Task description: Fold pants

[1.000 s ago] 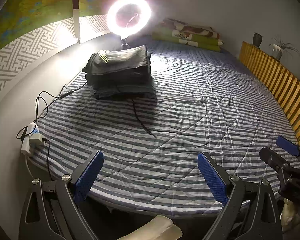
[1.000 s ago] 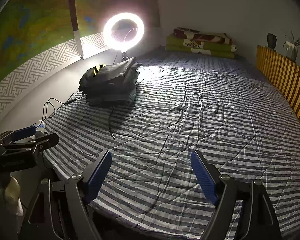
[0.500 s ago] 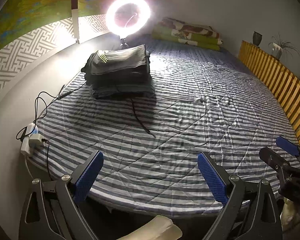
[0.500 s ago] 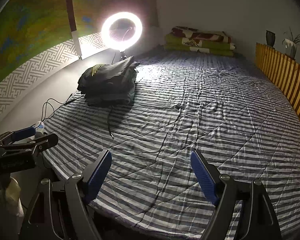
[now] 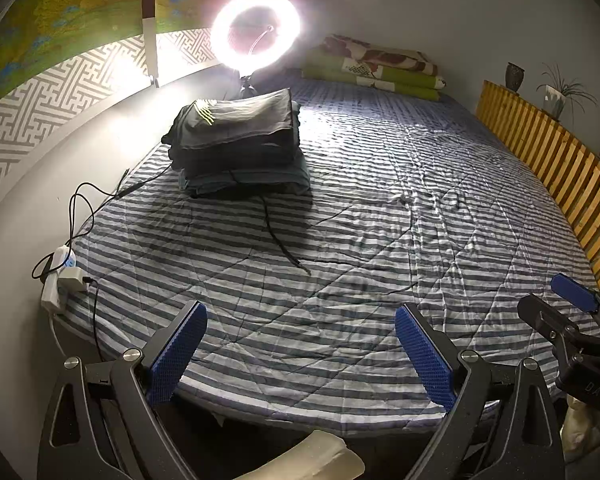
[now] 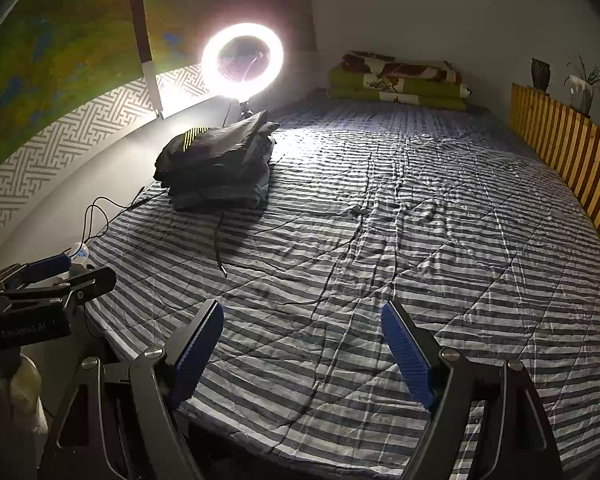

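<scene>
Both blue-padded black grippers, left (image 5: 298,350) and right (image 6: 302,346), spread wide and empty over striped grey-and-white bedding (image 5: 380,240), with stacked dark folded pants (image 5: 236,144) well ahead, leftward, nearer the left one.

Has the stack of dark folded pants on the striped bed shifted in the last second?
No. The stack of dark folded pants sits below the ring light as before.

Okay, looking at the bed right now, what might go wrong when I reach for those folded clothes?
The black cord trailing from under the stack of folded clothes could snag and tip it. The ring light stands right behind the stack and could get knocked. Both the left gripper and right gripper are open and empty.
</scene>
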